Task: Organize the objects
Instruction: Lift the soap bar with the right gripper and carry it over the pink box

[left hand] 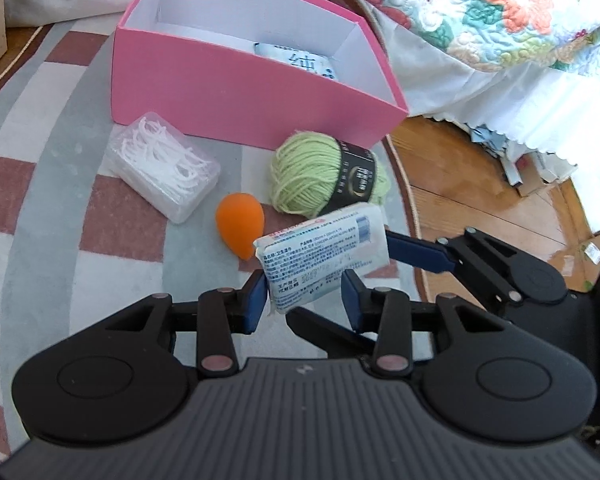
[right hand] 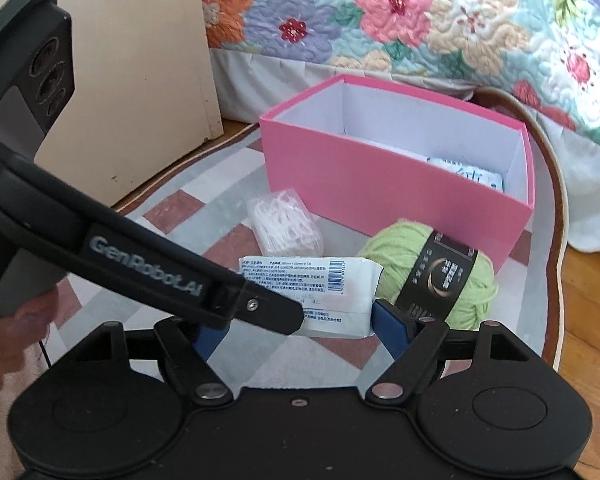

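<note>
We see bright, soft daylight in both views; the wood floor [left hand: 480,208] glares on the right, shadows are faint, and the fisheye edges bend and darken.

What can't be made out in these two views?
- Orange sponge: absent from right wrist view, probably behind the left gripper's arm.
- Pack in pink box: mostly hidden by the front wall in both views.
- Wipes pack print: too small to read.
</note>
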`<state>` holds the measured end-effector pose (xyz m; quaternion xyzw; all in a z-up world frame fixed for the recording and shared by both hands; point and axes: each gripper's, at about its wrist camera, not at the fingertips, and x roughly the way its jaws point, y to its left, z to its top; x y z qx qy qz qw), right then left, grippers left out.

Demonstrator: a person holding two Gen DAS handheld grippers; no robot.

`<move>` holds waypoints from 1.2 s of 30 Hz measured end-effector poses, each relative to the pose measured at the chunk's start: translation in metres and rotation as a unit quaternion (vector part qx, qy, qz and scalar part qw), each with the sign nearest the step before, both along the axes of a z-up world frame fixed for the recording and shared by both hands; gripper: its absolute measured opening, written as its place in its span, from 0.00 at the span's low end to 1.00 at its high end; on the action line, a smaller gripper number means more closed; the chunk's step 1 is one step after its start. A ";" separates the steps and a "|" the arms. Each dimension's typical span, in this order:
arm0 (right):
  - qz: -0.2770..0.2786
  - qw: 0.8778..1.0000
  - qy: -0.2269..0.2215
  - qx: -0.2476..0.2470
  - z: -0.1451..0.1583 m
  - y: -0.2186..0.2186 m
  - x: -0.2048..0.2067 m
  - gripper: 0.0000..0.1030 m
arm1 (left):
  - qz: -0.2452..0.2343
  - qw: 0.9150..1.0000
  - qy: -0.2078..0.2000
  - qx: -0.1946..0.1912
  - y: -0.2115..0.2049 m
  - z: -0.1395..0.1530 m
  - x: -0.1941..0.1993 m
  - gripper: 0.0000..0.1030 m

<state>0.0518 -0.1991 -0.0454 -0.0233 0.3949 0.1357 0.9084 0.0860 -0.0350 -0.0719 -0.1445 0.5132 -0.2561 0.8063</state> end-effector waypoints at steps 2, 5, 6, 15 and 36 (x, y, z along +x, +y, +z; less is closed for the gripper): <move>0.006 1.000 -0.003 -0.005 0.005 0.002 -0.002 0.80 | -0.005 1.000 -0.004 0.006 -0.001 0.006 -0.002 0.37; 0.016 1.000 -0.014 -0.015 0.014 0.006 -0.004 0.80 | -0.007 1.000 -0.012 0.013 -0.001 0.014 -0.004 0.37; 0.019 0.999 -0.019 -0.021 0.017 0.008 -0.005 0.80 | -0.006 1.000 -0.012 0.013 0.000 0.016 -0.004 0.37; 0.031 0.995 -0.056 -0.072 0.037 0.025 -0.010 0.80 | 0.006 1.000 -0.027 0.003 0.010 0.046 -0.013 0.37; 0.059 0.992 -0.068 -0.083 0.083 0.024 0.011 0.61 | 0.008 0.997 -0.073 0.021 0.019 0.104 0.004 0.38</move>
